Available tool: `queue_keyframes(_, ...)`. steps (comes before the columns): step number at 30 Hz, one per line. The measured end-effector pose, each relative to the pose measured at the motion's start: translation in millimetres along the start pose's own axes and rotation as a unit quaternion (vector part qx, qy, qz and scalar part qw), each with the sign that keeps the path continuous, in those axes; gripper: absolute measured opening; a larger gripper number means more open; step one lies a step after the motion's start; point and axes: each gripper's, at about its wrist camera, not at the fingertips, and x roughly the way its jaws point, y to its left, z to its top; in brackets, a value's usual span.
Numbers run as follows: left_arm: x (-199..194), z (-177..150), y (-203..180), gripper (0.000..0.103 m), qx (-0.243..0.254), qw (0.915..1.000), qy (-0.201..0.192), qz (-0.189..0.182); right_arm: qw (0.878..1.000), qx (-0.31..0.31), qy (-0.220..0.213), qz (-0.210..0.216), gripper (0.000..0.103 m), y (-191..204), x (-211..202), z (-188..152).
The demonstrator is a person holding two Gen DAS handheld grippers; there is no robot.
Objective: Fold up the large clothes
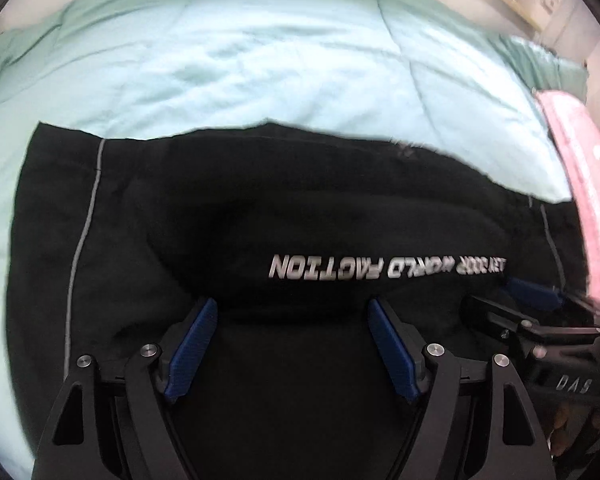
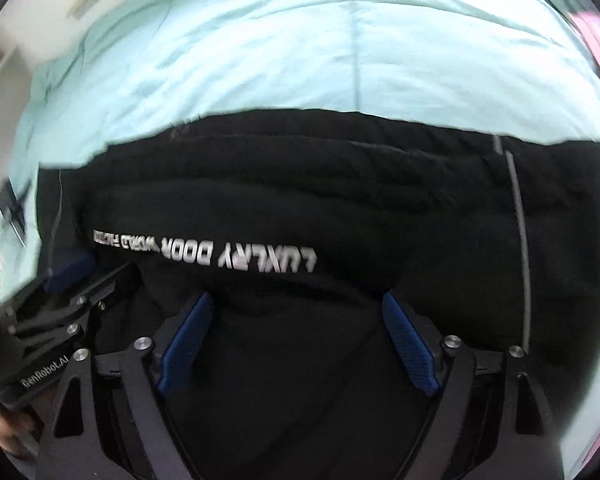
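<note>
A large black garment (image 1: 260, 208) with white lettering and grey piping lies folded across a light blue-green bed; it also fills the right wrist view (image 2: 340, 184). My left gripper (image 1: 292, 308) is open, its blue pads wide apart just above the near fold of the garment, holding nothing. My right gripper (image 2: 298, 304) is open too, over the same near fold, to the right of the left one. The right gripper also shows at the right edge of the left wrist view (image 1: 532, 300), and the left gripper shows at the left edge of the right wrist view (image 2: 72, 276).
The light blue-green quilt (image 1: 260, 60) covers the bed beyond the garment. A pink cloth (image 1: 584, 152) lies at the bed's right side. A wall and a wooden shelf edge (image 1: 520, 4) stand at the far right.
</note>
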Motion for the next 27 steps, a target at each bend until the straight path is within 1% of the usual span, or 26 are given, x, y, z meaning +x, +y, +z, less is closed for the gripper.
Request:
queue_keyframes(2, -24.3, -9.9, 2.7, 0.079, -0.012, 0.9997, -0.019, -0.001, 0.999, 0.027, -0.022, 0.019, 0.084, -3.6, -25.4, -13.9)
queue_keyframes(4, -47.9, -25.7, 4.3, 0.079, -0.026, 0.9986, -0.045, -0.009, 0.998, 0.031, -0.056, 0.025, 0.084, -2.3, -45.9, -32.1)
queue_keyframes(6, -63.5, -41.8, 3.3, 0.079, -0.032, 0.9976, -0.059, -0.017, 0.996, 0.013, -0.088, 0.021, 0.084, 5.2, -58.7, -56.7)
queue_keyframes(8, -72.5, -62.9, 2.2, 0.079, -0.037, 0.9968, -0.069, -0.014, 0.994, -0.012, -0.105, 0.009, 0.084, 13.4, -59.4, -75.5)
queue_keyframes(9, -72.0, -67.6, 2.0, 0.078, -0.035, 0.9969, -0.07, -0.012, 0.994, -0.024, -0.108, 0.002, 0.084, 17.9, -57.6, -84.7)
queue_keyframes(12, -61.1, -86.5, 2.0, 0.078, -0.028, 0.9982, -0.053, 0.0, 0.995, -0.045, -0.094, 0.002, 0.084, 28.2, -39.0, -104.0)
queue_keyframes(15, -49.9, -100.7, -5.1, 0.077, 0.011, 0.9982, -0.049, 0.034, 0.994, -0.064, -0.088, -0.018, 0.085, 29.4, -22.0, -123.4)
queue_keyframes(17, -39.2, -103.3, -6.6, 0.077, 0.028, 0.9979, -0.037, 0.046, 0.995, -0.053, -0.082, -0.01, 0.085, 24.0, -13.3, -121.9)
queue_keyframes(19, -25.2, -103.5, -7.5, 0.077, 0.038, 0.9973, -0.027, 0.056, 0.997, -0.037, -0.068, -0.004, 0.085, 17.1, -3.9, -118.8)
queue_keyframes(21, -13.1, -104.4, -7.1, 0.077, 0.042, 0.997, -0.024, 0.06, 0.998, -0.043, -0.054, -0.011, 0.089, 14.4, 8.1, -117.3)
queue_keyframes(23, -1.5, -106.8, -4.6, 0.077, 0.048, 0.9966, -0.026, 0.061, 0.996, -0.065, -0.057, -0.025, 0.092, 16.1, 19.5, -117.2)
queue_keyframes(25, 4.5, -106.7, 1.2, 0.077, 0.049, 0.9974, -0.023, 0.048, 0.994, -0.076, -0.067, -0.03, 0.094, 15.6, 26.3, -116.6)
queue_keyframes(26, 4.5, -106.0, 2.9, 0.077, 0.048, 0.9976, -0.022, 0.043, 0.995, -0.075, -0.065, -0.029, 0.095, 14.6, 26.5, -115.6)
queue_keyframes(27, 3.3, -104.7, 5.6, 0.077, 0.046, 0.9981, -0.019, 0.036, 0.995, -0.076, -0.055, -0.027, 0.096, 14.7, 26.0, -112.5)
